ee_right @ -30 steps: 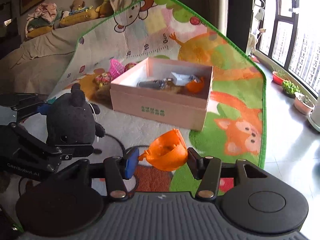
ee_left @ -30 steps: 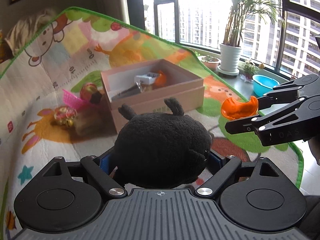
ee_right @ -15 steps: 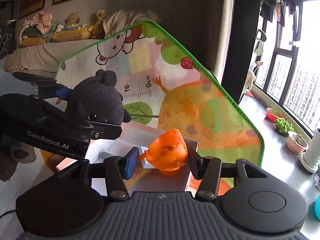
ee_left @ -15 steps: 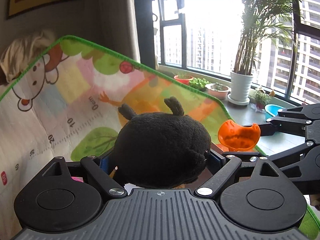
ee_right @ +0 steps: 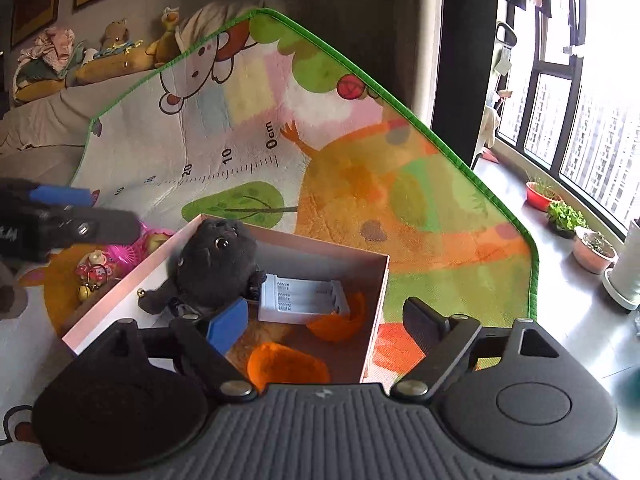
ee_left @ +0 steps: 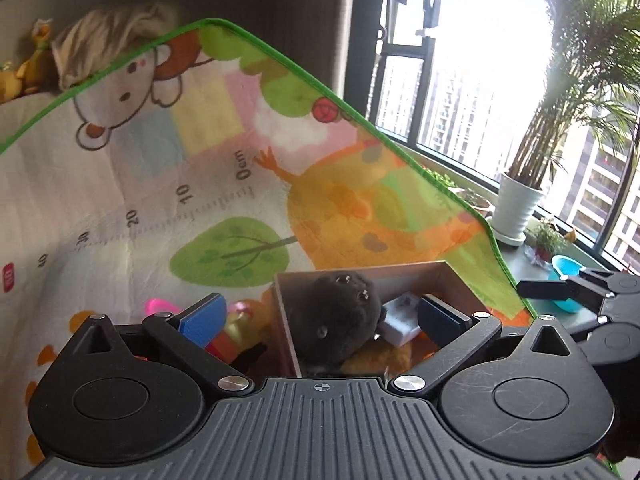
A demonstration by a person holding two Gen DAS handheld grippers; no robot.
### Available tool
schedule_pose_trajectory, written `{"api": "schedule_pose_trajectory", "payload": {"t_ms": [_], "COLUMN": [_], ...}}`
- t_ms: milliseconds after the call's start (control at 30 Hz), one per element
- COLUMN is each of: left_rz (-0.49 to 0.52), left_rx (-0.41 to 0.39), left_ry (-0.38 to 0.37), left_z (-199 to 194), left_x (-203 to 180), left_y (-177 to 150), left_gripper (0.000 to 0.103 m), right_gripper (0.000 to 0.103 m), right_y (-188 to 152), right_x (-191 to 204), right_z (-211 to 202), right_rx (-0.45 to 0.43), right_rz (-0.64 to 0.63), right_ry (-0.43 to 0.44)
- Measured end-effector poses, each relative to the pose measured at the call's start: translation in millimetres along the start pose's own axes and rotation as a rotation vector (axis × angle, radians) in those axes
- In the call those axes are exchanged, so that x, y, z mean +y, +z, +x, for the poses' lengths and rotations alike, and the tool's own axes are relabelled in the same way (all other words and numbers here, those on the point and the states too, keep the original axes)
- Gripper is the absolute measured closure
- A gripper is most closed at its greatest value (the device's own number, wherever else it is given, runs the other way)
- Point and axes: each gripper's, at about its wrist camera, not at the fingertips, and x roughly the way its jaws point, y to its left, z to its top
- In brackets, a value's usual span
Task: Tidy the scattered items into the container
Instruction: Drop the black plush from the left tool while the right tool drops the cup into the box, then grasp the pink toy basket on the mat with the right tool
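Hovering over the pink cardboard box (ee_right: 376, 300), your left hand-held gripper (ee_left: 320, 320) and right hand-held gripper (ee_right: 324, 324) are both opening, gripping nothing. The black plush toy (ee_right: 218, 266) and orange plastic cup (ee_right: 288, 366) lie inside the box. Beyond, the colourful cartoon play mat (ee_right: 400, 184) runs to tall windows (ee_right: 592, 120) with potted plants (ee_right: 564, 216).

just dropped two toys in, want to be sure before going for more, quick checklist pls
1. Black plush toy inside the pink box: ok.
2. Orange toy in the box, free of the pads: ok.
3. Left gripper jaws opening, nothing pressed between them: ok.
4. Right gripper jaws opening, nothing held: ok.
5. Items left on the play mat: pink toy and keychain trinkets beside the box: not ok.
6. More items hidden behind the grippers: cannot tell.
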Motion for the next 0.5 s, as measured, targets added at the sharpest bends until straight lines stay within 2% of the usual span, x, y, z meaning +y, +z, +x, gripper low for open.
{"api": "schedule_pose_trajectory", "payload": {"t_ms": [67, 200, 333, 367, 433, 500], "left_rz": [-0.017, -0.039, -0.118, -0.128, -0.097, -0.044], "left_rx": [-0.003, 0.050, 0.089, 0.091, 0.091, 0.077], "left_ry": [0.012, 0.057, 0.118, 0.139, 0.180, 0.213], "left_z": [-24, -57, -74, -76, -79, -81], "left_x": [12, 32, 50, 53, 54, 53], "left_y": [-20, -63, -103, -111, -122, -129], "left_gripper": [0.000, 0.000, 0.000, 0.000, 0.000, 0.000], "right_gripper": [0.013, 0.012, 0.013, 0.014, 0.025, 0.040], "right_y": [5, 17, 26, 28, 34, 45], "right_x": [9, 39, 83, 95, 120, 140], "right_z": [-8, -21, -22, -20, -13, 3], "right_rx": [-0.022, -0.042, -0.014, 0.005, 0.065, 0.163], "right_rz": [-0.013, -0.070, -0.135, -0.152, -0.175, -0.157], "right_ry": [0.011, 0.064, 0.147, 0.172, 0.232, 0.297]}}
